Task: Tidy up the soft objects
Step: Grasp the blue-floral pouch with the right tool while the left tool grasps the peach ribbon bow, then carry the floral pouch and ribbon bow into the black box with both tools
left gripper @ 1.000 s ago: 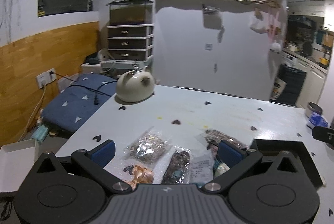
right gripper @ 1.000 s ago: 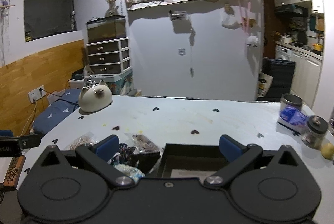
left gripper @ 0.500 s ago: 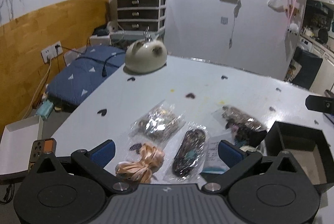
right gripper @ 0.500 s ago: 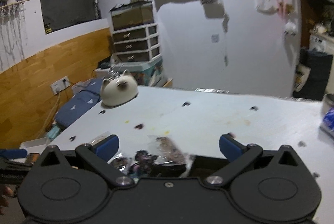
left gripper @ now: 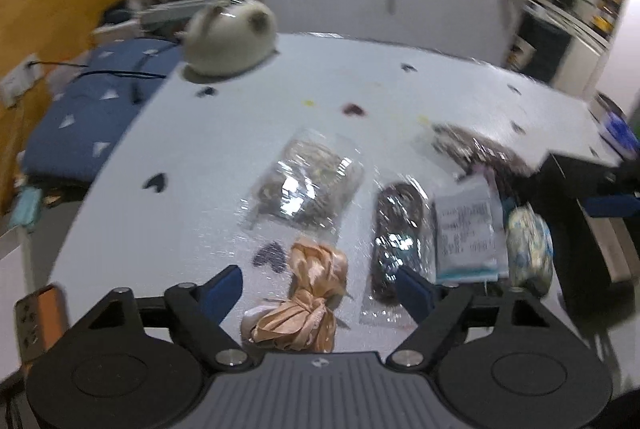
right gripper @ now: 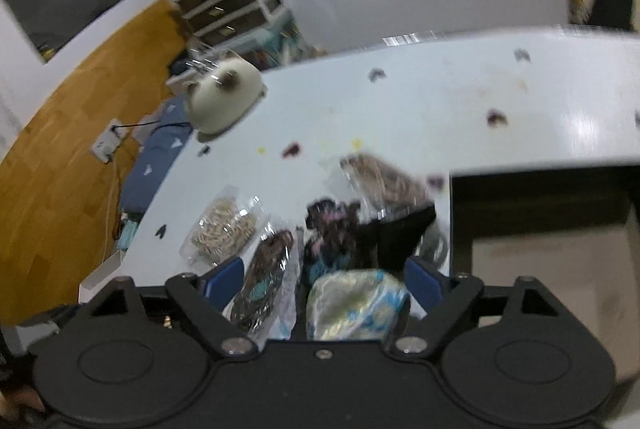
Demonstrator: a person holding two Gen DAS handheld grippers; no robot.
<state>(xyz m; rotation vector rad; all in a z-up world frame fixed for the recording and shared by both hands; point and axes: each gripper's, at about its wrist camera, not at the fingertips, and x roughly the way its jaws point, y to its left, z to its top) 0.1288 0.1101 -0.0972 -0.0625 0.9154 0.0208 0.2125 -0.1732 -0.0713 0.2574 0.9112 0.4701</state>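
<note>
Several soft items lie on the white table (left gripper: 248,117). In the left wrist view my left gripper (left gripper: 320,285) is open over a peach satin scrunchie (left gripper: 308,297); beyond it are a clear bag of hair ties (left gripper: 308,185), a dark bagged scrunchie (left gripper: 398,233), a paper-labelled pack (left gripper: 466,229) and a pale floral scrunchie (left gripper: 528,249). In the right wrist view my right gripper (right gripper: 324,283) is open over the floral scrunchie (right gripper: 356,305), with the dark bagged scrunchie (right gripper: 264,281) at its left finger. A black box (right gripper: 536,213) stands to the right.
A cream cat-shaped pouch (left gripper: 232,37) sits at the far left table corner. A blue cushion (left gripper: 92,109) and wooden wall lie beyond the left edge. A remote-like object (left gripper: 38,321) is at the near left. The right gripper's finger (left gripper: 612,205) shows by the box.
Both grippers have tilted down and moved in toward the items; the left now hangs over the peach scrunchie, the right over the floral scrunchie. Both views are motion-blurred.
</note>
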